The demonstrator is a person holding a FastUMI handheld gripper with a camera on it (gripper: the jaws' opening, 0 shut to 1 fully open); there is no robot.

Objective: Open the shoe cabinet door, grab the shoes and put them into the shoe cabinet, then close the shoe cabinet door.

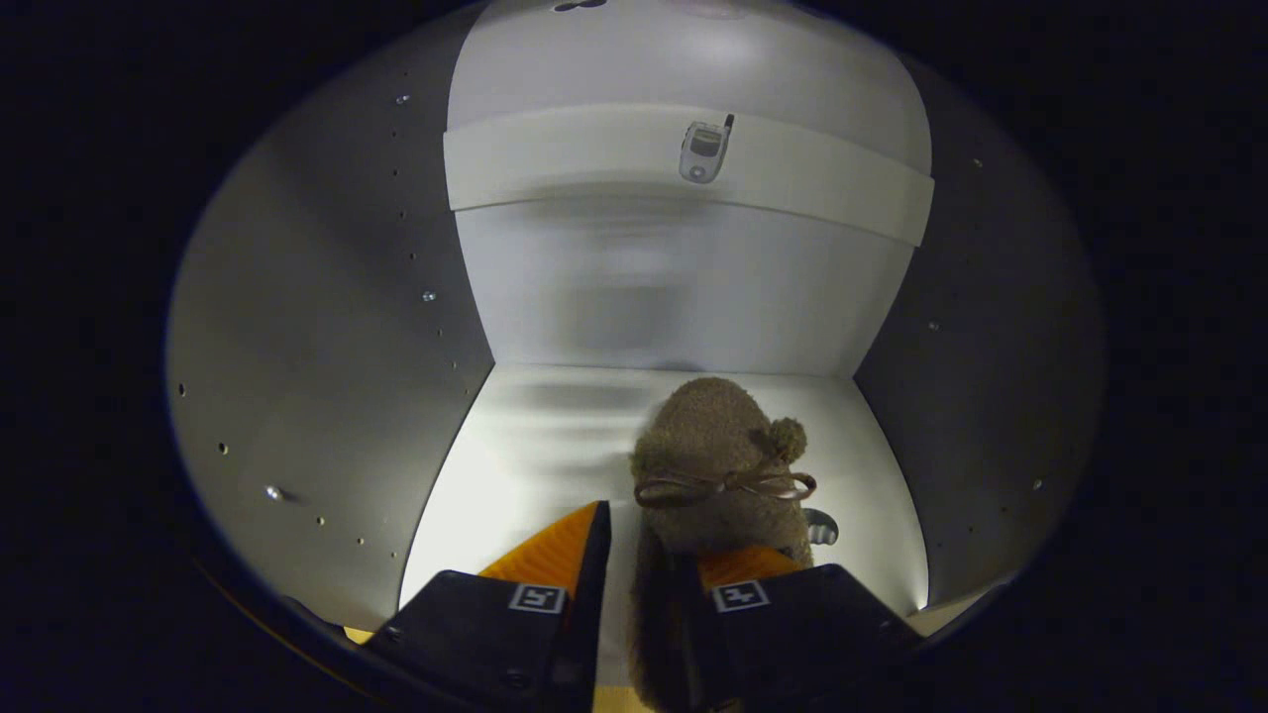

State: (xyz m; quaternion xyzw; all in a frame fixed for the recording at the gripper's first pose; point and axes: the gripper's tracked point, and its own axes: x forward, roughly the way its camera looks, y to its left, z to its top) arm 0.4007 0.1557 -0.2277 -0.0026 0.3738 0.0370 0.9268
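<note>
I am looking into the white shoe cabinet [555, 436], whose floor lies just ahead of my fingers. A brown fuzzy slipper [718, 446] with a ribbon bow and a small pom-pom rests on that floor, toe pointing to the back wall. Its heel rim reaches back between my fingers. My gripper [646, 535] straddles that heel with the fingers a little apart. A thin strip of white floor shows between the left finger [592, 555] and the slipper, so that finger is off it. The right finger [743, 574] lies against the slipper's side.
Grey side walls [327, 347] with rows of peg holes close in left and right. A white shelf [594, 158] crosses the cabinet higher up, with a small phone-shaped object [704, 151] on its front. A small grey mark [822, 525] shows on the floor right of the slipper.
</note>
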